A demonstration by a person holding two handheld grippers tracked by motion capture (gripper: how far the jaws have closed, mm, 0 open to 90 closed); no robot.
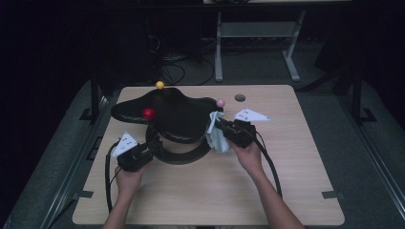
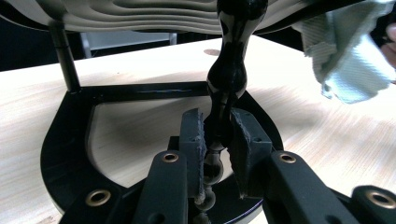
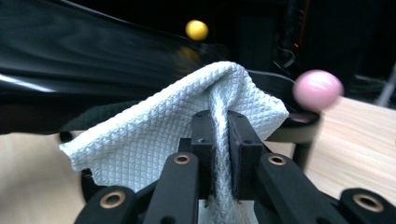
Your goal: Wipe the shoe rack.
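Note:
A glossy black wavy-topped stand [image 1: 176,117] sits on a ring-shaped black base [image 1: 184,155] at the table's middle. It carries a yellow ball [image 1: 160,85], a red ball [image 1: 148,113] and a pink ball [image 1: 220,102]. My left gripper [image 1: 152,145] is at the base's left side. In the left gripper view, this gripper [image 2: 217,140] is shut on a turned black post [image 2: 229,79] that rises from the base [image 2: 65,154]. My right gripper [image 1: 220,125] is shut on a white waffle cloth [image 1: 217,136] and holds it against the top's right edge. The cloth [image 3: 154,135] drapes over the right gripper [image 3: 219,135], below the pink ball [image 3: 317,89].
The wooden table [image 1: 286,157] has a round cable hole [image 1: 239,98] near its far edge. A grey desk frame [image 1: 258,33] and loose cables [image 1: 172,71] stand on the dark floor beyond. Black cables trail from both grippers toward the near edge.

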